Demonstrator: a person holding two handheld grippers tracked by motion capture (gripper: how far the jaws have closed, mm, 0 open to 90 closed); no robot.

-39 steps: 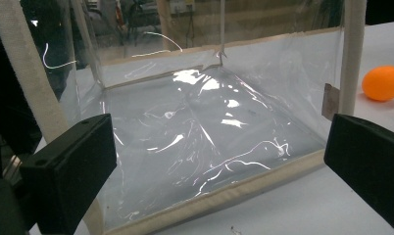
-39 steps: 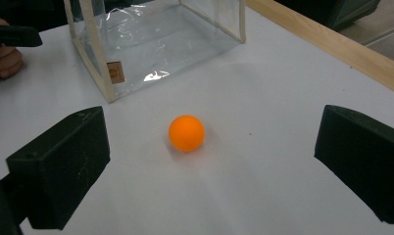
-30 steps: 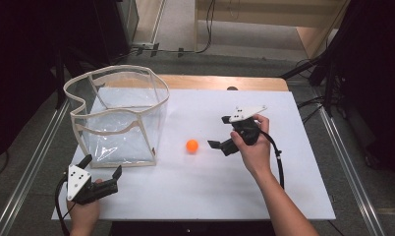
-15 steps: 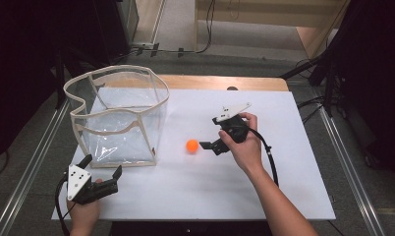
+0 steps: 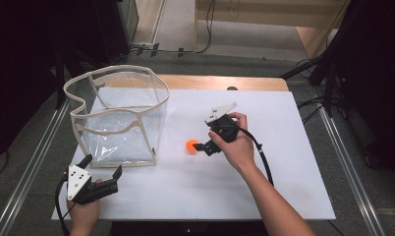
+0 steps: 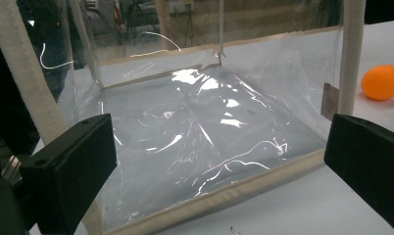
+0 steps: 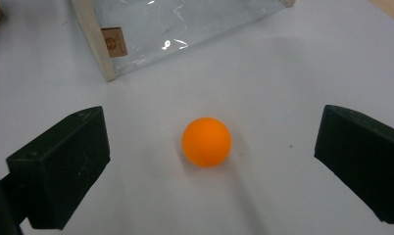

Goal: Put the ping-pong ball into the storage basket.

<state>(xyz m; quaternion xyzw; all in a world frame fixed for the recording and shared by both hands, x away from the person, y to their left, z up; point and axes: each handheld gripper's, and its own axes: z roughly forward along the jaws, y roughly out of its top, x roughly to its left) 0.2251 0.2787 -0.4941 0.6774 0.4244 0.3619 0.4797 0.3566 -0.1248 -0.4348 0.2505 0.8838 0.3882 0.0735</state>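
Resting on bare white table [image 5: 284,147], the orange ball [image 5: 191,145] lies right of the clear bag [image 5: 117,118], between the right gripper's [image 5: 205,142] wide-open, empty jaws; left gripper [image 5: 102,169] likewise open

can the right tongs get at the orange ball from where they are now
Probably yes. The right tongs stand open with the orange ball lying on the white table between the jaws, apart from both. Nothing lies between; the clear bag sits off to the side.
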